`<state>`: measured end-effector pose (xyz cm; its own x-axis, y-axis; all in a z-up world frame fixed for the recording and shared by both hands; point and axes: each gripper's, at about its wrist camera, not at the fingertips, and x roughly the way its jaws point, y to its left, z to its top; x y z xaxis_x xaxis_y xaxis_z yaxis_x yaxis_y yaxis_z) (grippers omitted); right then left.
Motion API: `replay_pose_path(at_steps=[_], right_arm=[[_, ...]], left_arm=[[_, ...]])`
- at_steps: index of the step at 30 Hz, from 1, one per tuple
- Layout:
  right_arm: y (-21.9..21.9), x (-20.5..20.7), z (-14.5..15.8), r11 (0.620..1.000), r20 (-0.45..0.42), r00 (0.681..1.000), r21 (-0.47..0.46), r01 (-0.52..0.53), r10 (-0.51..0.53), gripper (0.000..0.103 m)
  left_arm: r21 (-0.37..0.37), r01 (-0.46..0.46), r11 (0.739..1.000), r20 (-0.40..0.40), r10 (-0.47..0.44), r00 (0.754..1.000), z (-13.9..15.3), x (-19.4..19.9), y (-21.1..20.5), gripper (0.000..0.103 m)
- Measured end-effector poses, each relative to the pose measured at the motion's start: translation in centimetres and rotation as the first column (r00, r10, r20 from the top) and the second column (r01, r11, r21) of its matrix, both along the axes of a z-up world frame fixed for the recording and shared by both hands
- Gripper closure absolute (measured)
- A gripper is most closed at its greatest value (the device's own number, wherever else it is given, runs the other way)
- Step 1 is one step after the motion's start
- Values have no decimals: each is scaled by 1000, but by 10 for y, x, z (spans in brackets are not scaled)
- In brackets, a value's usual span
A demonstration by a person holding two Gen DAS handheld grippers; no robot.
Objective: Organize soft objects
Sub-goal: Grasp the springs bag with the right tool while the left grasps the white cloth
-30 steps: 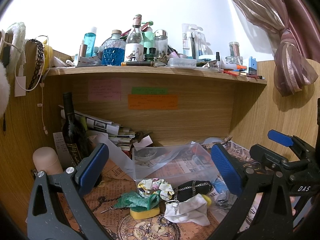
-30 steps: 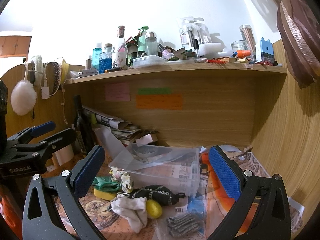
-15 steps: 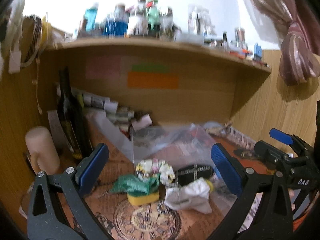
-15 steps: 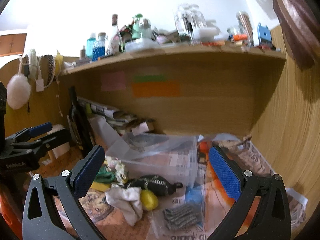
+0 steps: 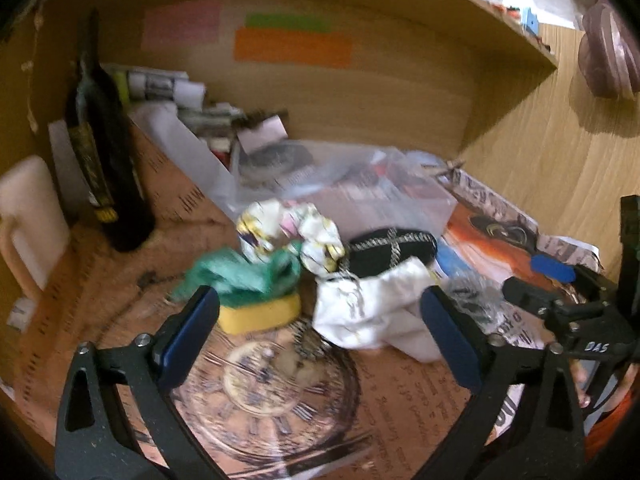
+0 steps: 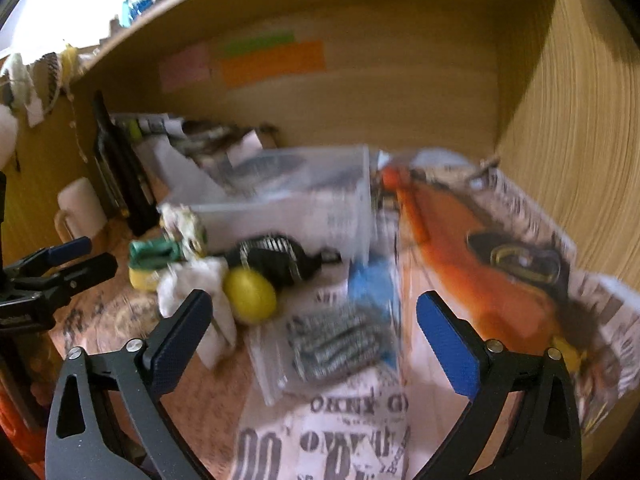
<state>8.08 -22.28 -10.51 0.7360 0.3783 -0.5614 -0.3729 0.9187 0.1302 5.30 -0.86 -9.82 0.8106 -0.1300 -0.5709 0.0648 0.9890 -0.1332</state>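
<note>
While wooden walls close the tabletop behind and to the right, bare printed paper lies directly beneath both claws. Left claw: spread wide, empty, angled down; white cloth and green cloth on a yellow sponge lie just ahead between its fingers. Right claw: spread wide, empty, over a bagged grey item. Clear box beyond: contents blurred.

The left gripper has black, speckled plastic arms with silver screws and blue textured pads. The right gripper is built alike; at the left view's right edge its body shows white lettering "DAS" and a blue tab.
</note>
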Motion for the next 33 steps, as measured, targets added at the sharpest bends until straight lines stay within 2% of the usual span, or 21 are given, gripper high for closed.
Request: replay_pose_path(at_steps=[2, 7, 11, 15, 19, 20, 21, 25, 29, 33], right_arm=[[-2, 2, -9, 1000, -36, 999, -2, -3, 3, 8], [-4, 5, -23, 1000, -89, 996, -9, -11, 10, 15], [-4, 8, -31, 1000, -117, 993, -15, -11, 9, 20], [-4, 16, -40, 1000, -158, 987, -10, -15, 13, 33], [-5, 21, -44, 1000, -170, 985, -4, -11, 10, 50], [-5, 22, -45, 1000, -171, 985, 0, -11, 10, 53], [-6, 23, -45, 1000, -172, 985, 6, -11, 12, 61], [-8, 23, -46, 999, -168, 986, 33, -11, 17, 73], [-7, 19, -39, 1000, -133, 991, 30, -8, 12, 78], [-7, 14, -29, 1000, -87, 996, 17, -5, 7, 80]], left_arm=[[-11, 15, 1000, -33, -15, 999, -7, 5, -4, 15], [-53, 40, 998, -92, -45, 995, -24, 20, -11, 18], [-67, 47, 997, -137, -56, 989, -36, 33, -17, 28], [-76, 55, 996, -163, -67, 984, -45, 43, -21, 37], [-82, 67, 994, -166, -80, 983, -47, 47, -23, 45], [-81, 70, 994, -161, -83, 983, -46, 46, -24, 51], [-78, 74, 994, -156, -85, 984, -46, 45, -24, 57], [-74, 82, 994, -137, -92, 986, -41, 40, -23, 73], [-77, 87, 993, -117, -96, 988, -35, 35, -20, 81], [-78, 91, 993, -83, -97, 992, -24, 29, -18, 84]])
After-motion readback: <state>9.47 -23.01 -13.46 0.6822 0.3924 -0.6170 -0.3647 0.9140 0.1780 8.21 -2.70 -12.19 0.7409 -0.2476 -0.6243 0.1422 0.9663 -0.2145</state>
